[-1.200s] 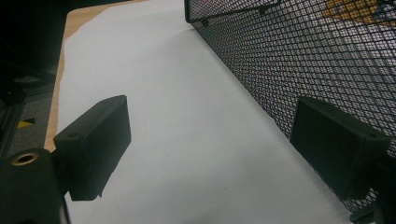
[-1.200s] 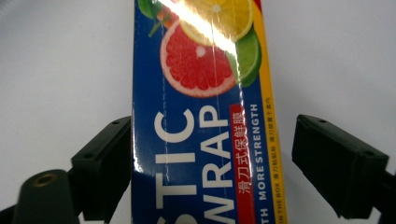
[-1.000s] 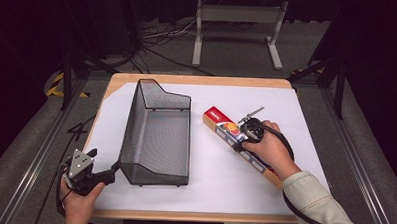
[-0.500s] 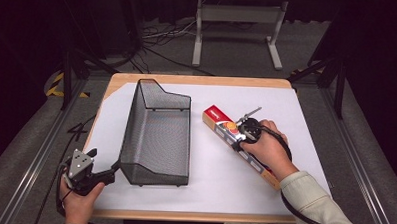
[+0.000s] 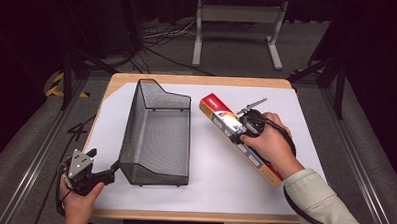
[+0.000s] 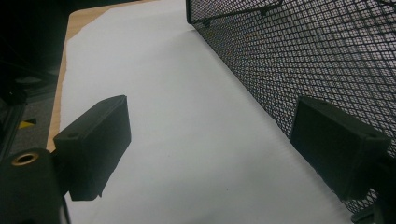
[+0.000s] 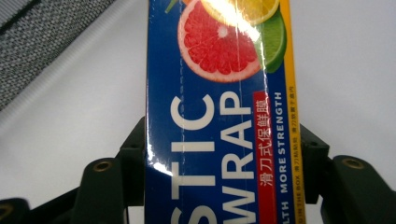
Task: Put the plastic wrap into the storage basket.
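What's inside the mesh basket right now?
Nothing shows inside the mesh basket: the high view gives its bare mesh floor. The near inner corner behind the front wall is partly screened. The plastic wrap box lies outside, clamped in the right gripper.

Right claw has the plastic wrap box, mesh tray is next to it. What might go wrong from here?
1. The right claw grips the long plastic wrap box by its narrow sides around mid-length; the box may pivot or slip as it is lifted.
2. The mesh tray has a tall wall facing the box; a low swing could knock it.
3. The left claw is open beside the tray's near corner, not clamped, so a bump may slide the tray on the white sheet.
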{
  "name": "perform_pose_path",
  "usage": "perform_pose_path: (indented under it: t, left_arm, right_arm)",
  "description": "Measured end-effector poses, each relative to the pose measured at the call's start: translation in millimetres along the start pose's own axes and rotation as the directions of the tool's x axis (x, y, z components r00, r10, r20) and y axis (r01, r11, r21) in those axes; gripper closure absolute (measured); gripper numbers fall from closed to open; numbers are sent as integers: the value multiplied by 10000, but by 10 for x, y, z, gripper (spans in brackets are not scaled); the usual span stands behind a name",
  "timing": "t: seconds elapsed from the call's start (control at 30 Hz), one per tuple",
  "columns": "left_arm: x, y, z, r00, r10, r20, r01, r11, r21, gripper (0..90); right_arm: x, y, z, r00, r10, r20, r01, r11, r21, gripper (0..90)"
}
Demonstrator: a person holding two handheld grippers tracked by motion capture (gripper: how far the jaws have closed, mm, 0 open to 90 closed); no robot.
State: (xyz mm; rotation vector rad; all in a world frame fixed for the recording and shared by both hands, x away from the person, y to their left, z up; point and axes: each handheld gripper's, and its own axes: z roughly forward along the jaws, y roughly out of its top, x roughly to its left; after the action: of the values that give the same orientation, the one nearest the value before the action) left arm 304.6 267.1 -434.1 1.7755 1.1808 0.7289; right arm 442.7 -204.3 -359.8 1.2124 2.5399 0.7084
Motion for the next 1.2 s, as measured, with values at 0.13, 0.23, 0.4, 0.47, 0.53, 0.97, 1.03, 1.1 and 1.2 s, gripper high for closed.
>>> perform_pose_path:
  t: [0.13,0.23,0.4,0.47,0.53,0.97,1.03,1.1,1.2]
  left_arm:
    - [0,-1,-2,10000,-5,-22,5,10000,-14,131]
    - [-1,0,-4,10000,6,-33,-6,10000,-16,131]
    - [-4,1,-1,10000,-31,-37,31,10000,-25,131]
    - [-5,2,-1,10000,-17,-26,17,10000,-30,131]
    - [-5,2,-1,10000,-25,-26,25,10000,-34,131]
    - [2,2,-9,10000,-55,-52,55,10000,-47,131]
    - [5,1,-9,10000,-78,-47,78,9999,-71,131]
    - [6,2,-12,10000,-79,-41,78,9999,-82,131]
    - [5,2,-12,10000,-70,-41,70,9999,-81,131]
  right_arm:
    - [32,47,-87,10000,-34,-43,33,9998,-190,403]
    - [58,78,-155,10000,-24,-62,22,9995,-301,403]
    - [91,139,-254,9999,22,-114,-26,9993,-386,402]
    - [109,165,-286,9999,37,-128,-42,9991,-424,403]
    - [134,199,-323,9999,-25,-121,19,9989,-476,403]
    - [339,438,-443,9983,-232,-542,187,9965,-818,402]
    - [393,483,-436,9979,-302,-578,256,9966,-785,402]
    - [450,528,-423,9974,-321,-641,271,9967,-761,403]
    - [508,572,-411,9972,-305,-681,258,9973,-690,402]
